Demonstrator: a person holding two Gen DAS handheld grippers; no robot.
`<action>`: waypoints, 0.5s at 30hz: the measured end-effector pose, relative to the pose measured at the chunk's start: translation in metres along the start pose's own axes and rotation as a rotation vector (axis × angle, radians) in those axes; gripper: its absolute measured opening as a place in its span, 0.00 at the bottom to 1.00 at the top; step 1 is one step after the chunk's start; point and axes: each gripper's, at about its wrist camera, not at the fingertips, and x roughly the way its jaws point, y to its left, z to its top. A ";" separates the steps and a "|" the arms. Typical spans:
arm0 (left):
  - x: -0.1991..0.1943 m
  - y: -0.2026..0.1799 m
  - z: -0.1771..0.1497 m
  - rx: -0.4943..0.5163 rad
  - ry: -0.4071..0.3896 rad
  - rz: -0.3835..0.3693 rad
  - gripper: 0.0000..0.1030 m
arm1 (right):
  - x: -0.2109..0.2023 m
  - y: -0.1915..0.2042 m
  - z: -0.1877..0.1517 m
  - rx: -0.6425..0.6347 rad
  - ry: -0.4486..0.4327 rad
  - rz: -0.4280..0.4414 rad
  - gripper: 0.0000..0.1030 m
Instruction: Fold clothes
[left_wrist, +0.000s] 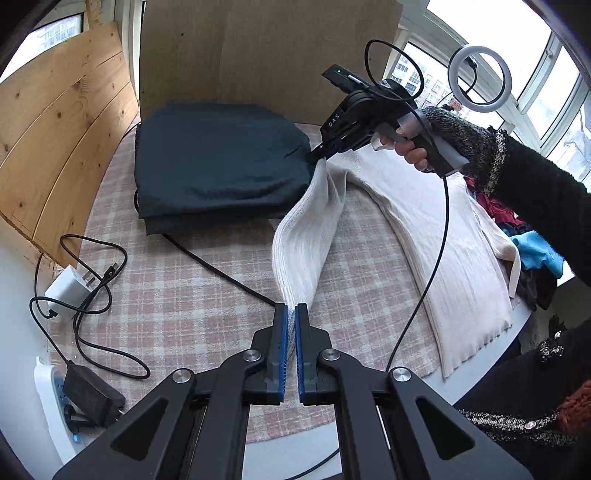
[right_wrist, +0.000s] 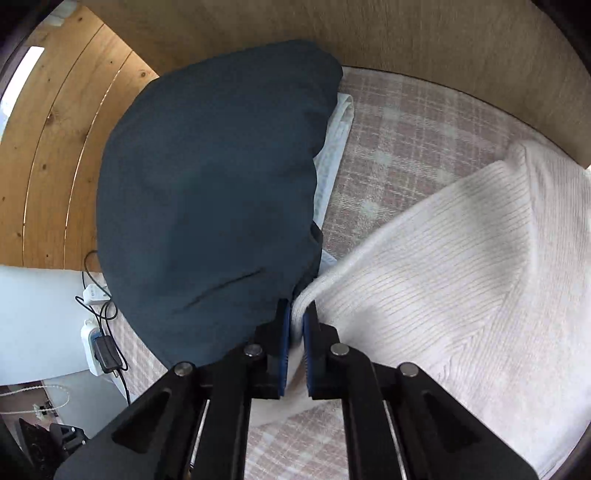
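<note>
Plaid tablecloth (left_wrist: 192, 295), windows behind; both grippers (left_wrist: 291, 314) (right_wrist: 297, 319) clamp cream sweater (left_wrist: 454, 251).

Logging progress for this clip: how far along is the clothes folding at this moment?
Done: a dark blue folded garment lies stacked at the back of the checked tablecloth. In hand: the cream ribbed knit sweater, its sleeve stretched between the left tongs and right tongs, both shut on it. Left: finishing this sweater, then the heap of coloured clothes at the table's edge.
</note>
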 end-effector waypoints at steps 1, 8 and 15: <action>-0.004 -0.008 -0.002 0.011 -0.003 0.005 0.03 | -0.008 0.000 -0.003 -0.012 -0.006 0.006 0.06; -0.027 -0.088 -0.012 0.093 -0.033 0.035 0.03 | -0.075 -0.032 -0.030 -0.028 -0.057 0.063 0.05; 0.001 -0.201 -0.025 0.210 0.006 0.029 0.02 | -0.124 -0.104 -0.076 -0.033 -0.115 0.082 0.05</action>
